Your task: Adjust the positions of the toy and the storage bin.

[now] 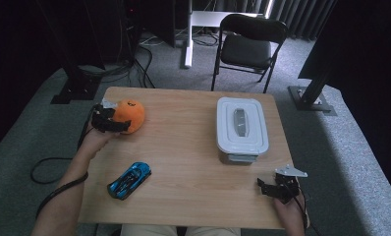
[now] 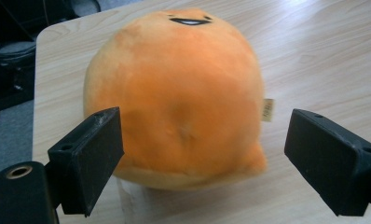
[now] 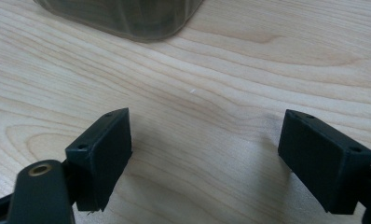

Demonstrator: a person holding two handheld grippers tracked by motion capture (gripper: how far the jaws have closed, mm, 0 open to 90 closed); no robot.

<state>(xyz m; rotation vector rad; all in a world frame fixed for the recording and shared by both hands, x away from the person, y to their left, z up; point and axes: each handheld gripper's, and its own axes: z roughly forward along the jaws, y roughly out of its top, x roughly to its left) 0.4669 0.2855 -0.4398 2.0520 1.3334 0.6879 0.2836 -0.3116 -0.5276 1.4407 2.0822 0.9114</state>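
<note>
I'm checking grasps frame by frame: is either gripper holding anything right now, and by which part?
Nothing is held. The left gripper stands open around the orange plush toy, pads off its sides. The right gripper is open over bare table.

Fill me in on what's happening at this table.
A person sits at a wooden table with a hand-held gripper in each hand. The left gripper is at the orange plush toy near the far left corner; its jaws stand open on either side of the toy and have not closed on it. The right gripper rests open near the front right edge, holding nothing. A blue toy car lies in front, and a lidded plastic container sits to the right.
</note>
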